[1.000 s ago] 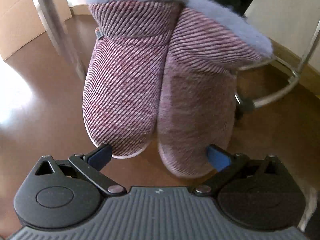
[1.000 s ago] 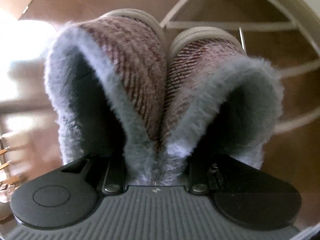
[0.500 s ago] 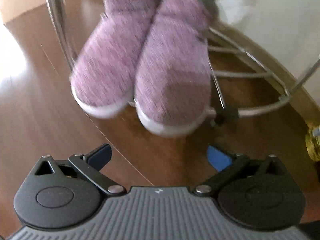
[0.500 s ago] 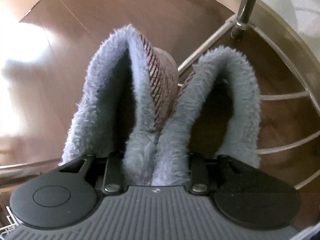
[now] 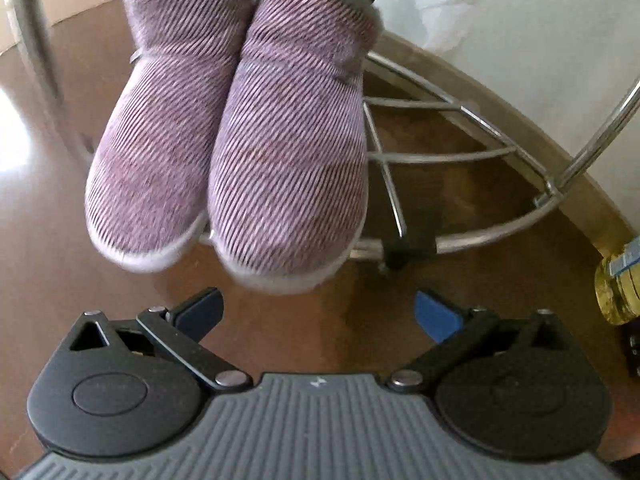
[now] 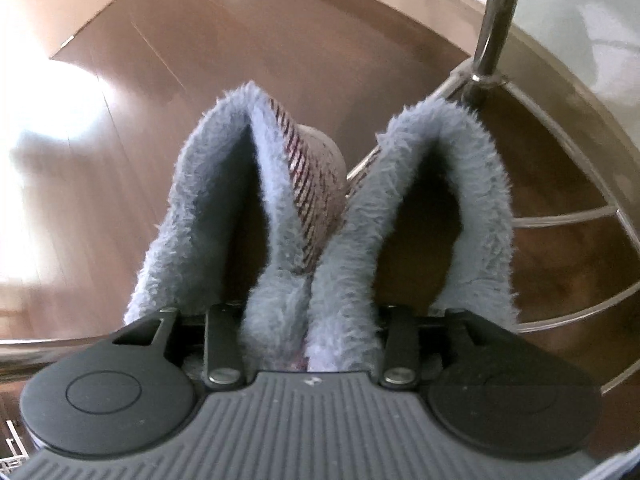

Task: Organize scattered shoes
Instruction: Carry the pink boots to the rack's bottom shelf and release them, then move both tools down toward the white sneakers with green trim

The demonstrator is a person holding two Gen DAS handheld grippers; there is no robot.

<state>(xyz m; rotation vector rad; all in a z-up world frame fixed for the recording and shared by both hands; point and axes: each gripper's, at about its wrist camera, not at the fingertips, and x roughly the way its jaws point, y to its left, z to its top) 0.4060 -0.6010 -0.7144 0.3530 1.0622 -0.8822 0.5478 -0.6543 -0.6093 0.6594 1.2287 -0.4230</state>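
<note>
The pair of pink-and-white striped slippers with grey fleece cuffs (image 5: 248, 120) sits upper centre in the left wrist view, toes over the curved front bar of the chrome wire shoe rack (image 5: 460, 160), heels hanging from above. In the right wrist view the right gripper (image 6: 310, 320) has both inner fleece cuffs (image 6: 280, 304) bunched between its fingers at lower centre; its jaws have just been opening, and whether the pads still press the fleece is hidden. The left gripper (image 5: 318, 310) stands released and empty below the toes. To finish well, I would let the soles settle on the rack wires before spreading fully, then lift straight out so the fleece does not snag and drag a slipper off.
</note>
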